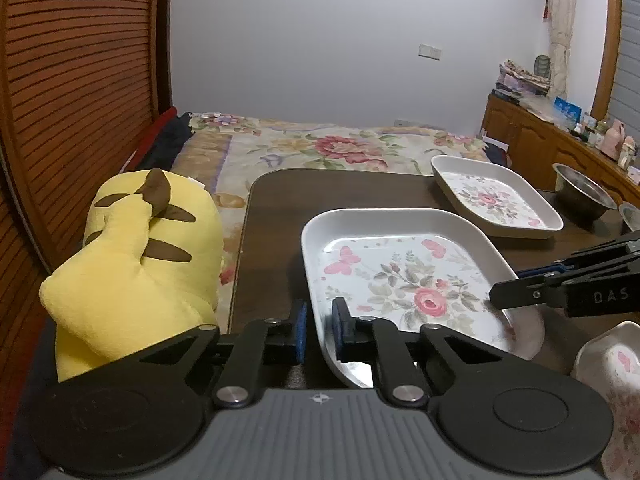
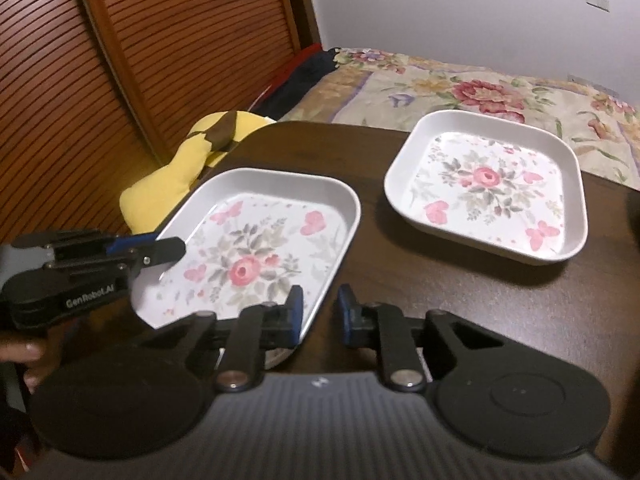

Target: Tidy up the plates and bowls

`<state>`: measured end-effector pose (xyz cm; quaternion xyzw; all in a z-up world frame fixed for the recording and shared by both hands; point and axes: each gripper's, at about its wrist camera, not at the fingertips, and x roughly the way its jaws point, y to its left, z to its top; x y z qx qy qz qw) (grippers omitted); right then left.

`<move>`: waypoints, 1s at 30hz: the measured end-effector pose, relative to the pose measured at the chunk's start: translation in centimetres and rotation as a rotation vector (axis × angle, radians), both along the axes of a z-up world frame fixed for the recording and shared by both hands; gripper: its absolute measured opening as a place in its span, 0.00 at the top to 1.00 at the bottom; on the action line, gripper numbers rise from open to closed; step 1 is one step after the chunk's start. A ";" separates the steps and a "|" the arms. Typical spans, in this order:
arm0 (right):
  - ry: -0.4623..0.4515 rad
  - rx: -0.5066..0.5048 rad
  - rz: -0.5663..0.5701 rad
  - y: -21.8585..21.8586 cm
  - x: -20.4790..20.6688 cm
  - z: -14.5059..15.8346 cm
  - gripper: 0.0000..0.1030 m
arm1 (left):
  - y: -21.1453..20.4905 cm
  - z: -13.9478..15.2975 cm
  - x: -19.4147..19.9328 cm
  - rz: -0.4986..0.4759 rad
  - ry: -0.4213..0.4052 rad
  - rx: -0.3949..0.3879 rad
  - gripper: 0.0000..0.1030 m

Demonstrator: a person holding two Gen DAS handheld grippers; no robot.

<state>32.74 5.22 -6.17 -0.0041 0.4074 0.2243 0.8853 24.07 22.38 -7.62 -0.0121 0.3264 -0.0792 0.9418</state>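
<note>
A white square plate with a rose and butterfly print [image 1: 400, 272] [image 2: 256, 248] lies on the dark table [image 1: 276, 216]. My left gripper [image 1: 320, 328] is shut on its near left rim, one blue pad inside the plate and one outside. My right gripper [image 2: 320, 312] is shut on the opposite rim in the same way. Each gripper shows in the other's view, the right gripper [image 1: 504, 294] and the left gripper [image 2: 176, 248], both reaching over the plate's edge. A second matching plate [image 1: 496, 200] [image 2: 488, 184] sits farther back to the right, untouched.
A metal bowl [image 1: 584, 196] stands at the table's right edge, and a small floral dish [image 1: 616, 368] lies near the right front. A yellow plush toy [image 1: 140, 248] leans against the table's left side. A bed with a floral cover [image 1: 320, 148] lies behind the table.
</note>
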 end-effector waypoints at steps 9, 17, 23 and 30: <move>-0.001 -0.006 0.018 -0.1 -0.6 0.2 0.84 | -0.3 0.7 -0.6 -0.021 0.004 0.013 0.90; -0.045 0.009 0.014 -1.4 -1.4 2.0 0.84 | -0.9 2.7 -1.2 -0.038 -0.036 -0.023 0.90; -0.085 0.033 0.006 -3.2 -2.2 4.0 0.85 | -2.4 4.5 -2.5 -0.072 -0.071 -0.032 0.90; -0.135 0.055 -0.003 -5.5 -3.6 6.2 0.85 | -4.4 6.7 -3.8 -0.105 -0.107 -0.040 0.89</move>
